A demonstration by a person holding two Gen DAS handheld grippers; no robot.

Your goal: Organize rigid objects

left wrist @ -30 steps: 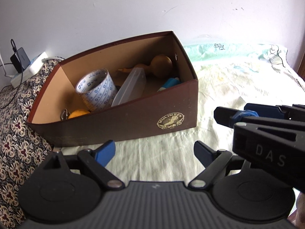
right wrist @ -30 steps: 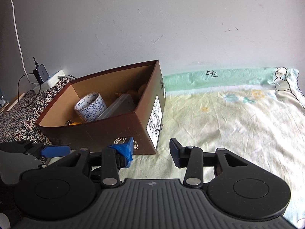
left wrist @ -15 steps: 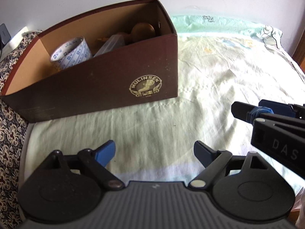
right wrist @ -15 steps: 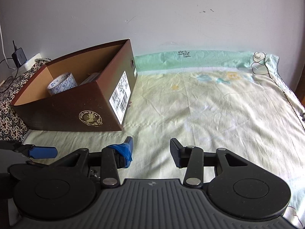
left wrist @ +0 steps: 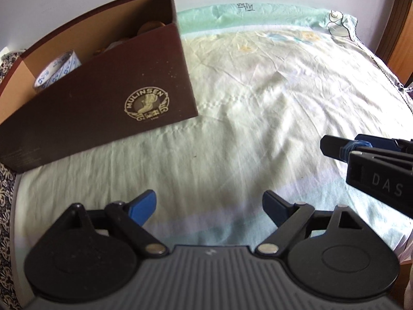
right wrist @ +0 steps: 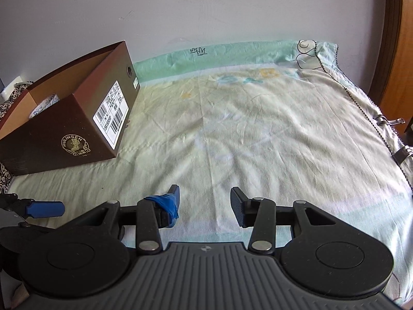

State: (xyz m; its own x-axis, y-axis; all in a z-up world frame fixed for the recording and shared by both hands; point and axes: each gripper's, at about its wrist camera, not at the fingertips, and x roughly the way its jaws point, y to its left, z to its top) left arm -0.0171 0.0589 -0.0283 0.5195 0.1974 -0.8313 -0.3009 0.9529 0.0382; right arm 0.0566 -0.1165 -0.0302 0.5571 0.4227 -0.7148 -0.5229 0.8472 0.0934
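You held the left claw [left wrist: 209, 205] and right claw [right wrist: 205, 201] released and empty, while the stiff, light-looking shoebox [left wrist: 103, 103] at upper left probably offered its rim for gripping.

"MULINSEN" gold crest on long side of brown cardboard shoebox [left wrist: 108, 103]; "DAS" on black right tongs [left wrist: 335, 146]; barcode label [right wrist: 111, 115] digits illegible.

Matt brown cardboard box [left wrist: 103, 98] – on a creased, soft cotton sheet [right wrist: 258, 129].

Tape roll [left wrist: 55, 71] inside box [left wrist: 108, 103], left
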